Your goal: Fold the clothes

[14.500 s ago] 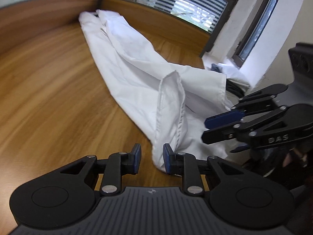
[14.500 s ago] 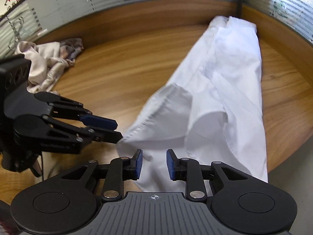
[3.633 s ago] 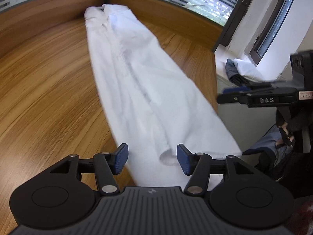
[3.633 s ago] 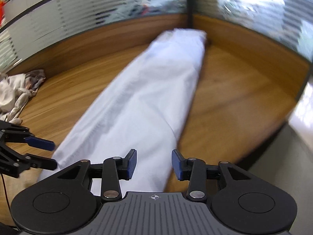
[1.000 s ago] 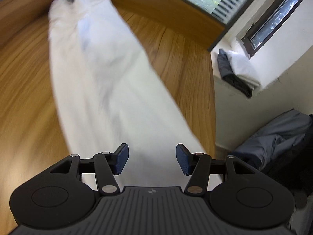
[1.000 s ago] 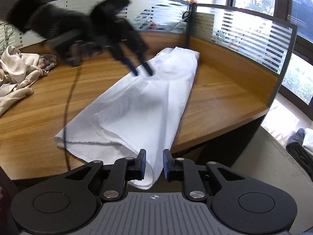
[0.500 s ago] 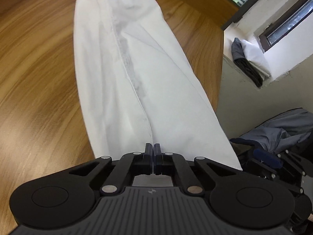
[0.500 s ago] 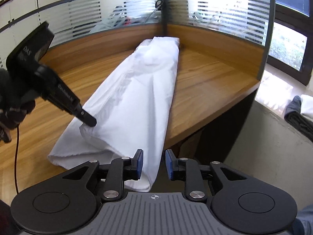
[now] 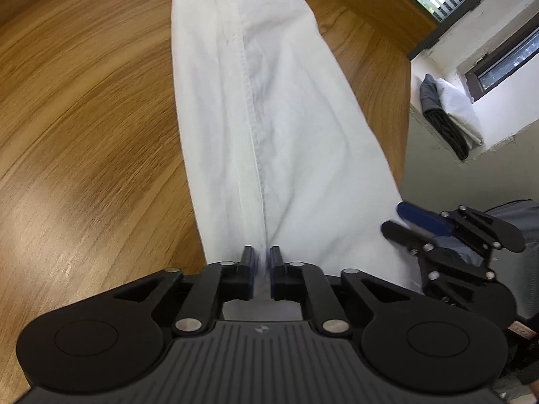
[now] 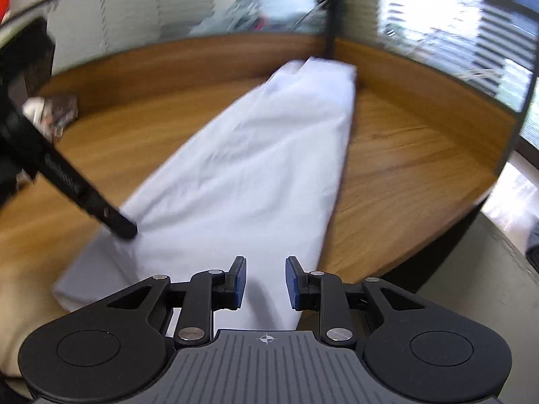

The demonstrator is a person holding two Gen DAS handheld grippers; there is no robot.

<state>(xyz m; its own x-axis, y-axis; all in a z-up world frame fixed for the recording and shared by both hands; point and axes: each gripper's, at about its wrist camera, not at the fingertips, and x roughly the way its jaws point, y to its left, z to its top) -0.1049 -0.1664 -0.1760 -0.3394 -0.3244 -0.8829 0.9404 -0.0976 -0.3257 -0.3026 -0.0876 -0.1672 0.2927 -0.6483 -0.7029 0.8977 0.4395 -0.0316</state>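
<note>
A long white garment point(image 9: 269, 107) is lying stretched out along the wooden worktop point(image 9: 87, 107), running from the near edge toward the far corner where the glass partition point(image 10: 235, 3) is standing. My left claw point(image 9: 261, 262) is sitting over the near end of the garment, right on its centre seam; its jaws have just been easing slightly apart and are standing narrow, with a ridge of the white fabric between the blue pads. I cannot tell whether the pads are pressing on it. My right claw point(image 10: 265, 281) is hovering at the garment's near right corner, where the cloth is hanging over the worktop edge; its jaws are partly spread, with cloth showing below the gap and neither pad touching it. A crumpled heap of other clothes point(image 10: 50, 114) is lying at the far left of the worktop, well apart from the white garment.
</note>
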